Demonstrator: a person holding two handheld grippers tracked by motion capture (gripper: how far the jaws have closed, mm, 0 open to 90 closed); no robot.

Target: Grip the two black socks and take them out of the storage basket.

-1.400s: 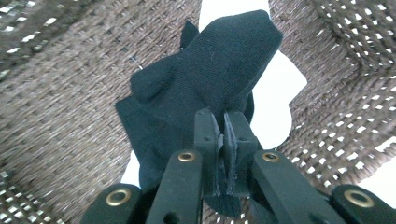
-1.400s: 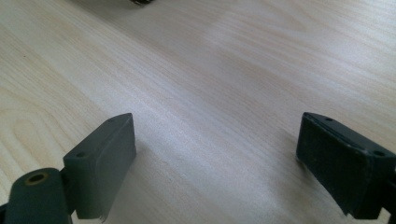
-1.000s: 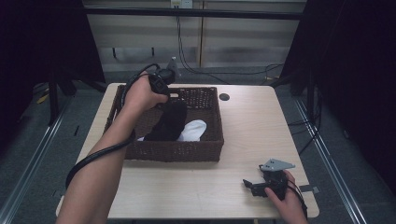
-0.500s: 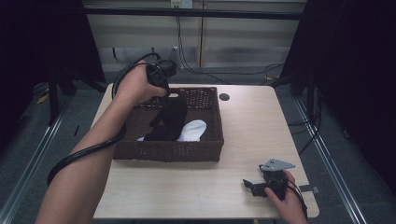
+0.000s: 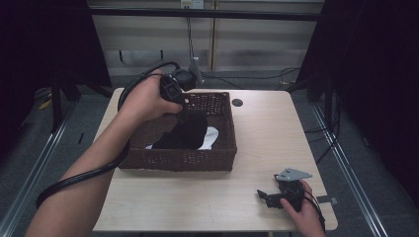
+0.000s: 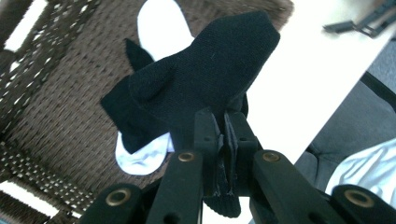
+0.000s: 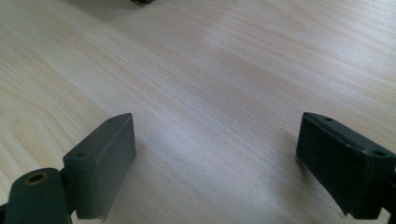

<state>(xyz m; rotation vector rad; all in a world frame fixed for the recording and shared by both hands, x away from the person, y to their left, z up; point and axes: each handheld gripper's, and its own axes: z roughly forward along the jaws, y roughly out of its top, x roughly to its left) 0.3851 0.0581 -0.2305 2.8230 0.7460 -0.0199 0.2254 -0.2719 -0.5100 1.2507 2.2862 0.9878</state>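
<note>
A black sock (image 5: 185, 132) (image 6: 205, 79) hangs over the brown wicker basket (image 5: 220, 158), pinched at its cuff by my left gripper (image 5: 184, 114) (image 6: 223, 135), which is shut on it above the basket's far side. Under it a white sock (image 5: 210, 137) (image 6: 161, 23) lies on the basket floor (image 6: 60, 102). My right gripper (image 5: 264, 196) (image 7: 215, 163) rests low over the bare table near the front right corner, its jaws wide apart with nothing between them.
The light wooden table (image 5: 267, 133) has a small dark round hole (image 5: 237, 102) behind the basket. A thick black cable (image 5: 99, 170) loops from the left gripper along the forearm. Dark floor and metal rails surround the table.
My left gripper has risen and drawn back toward the basket's far edge, lifting the black sock higher off the white one. The right gripper has stayed where it was.
</note>
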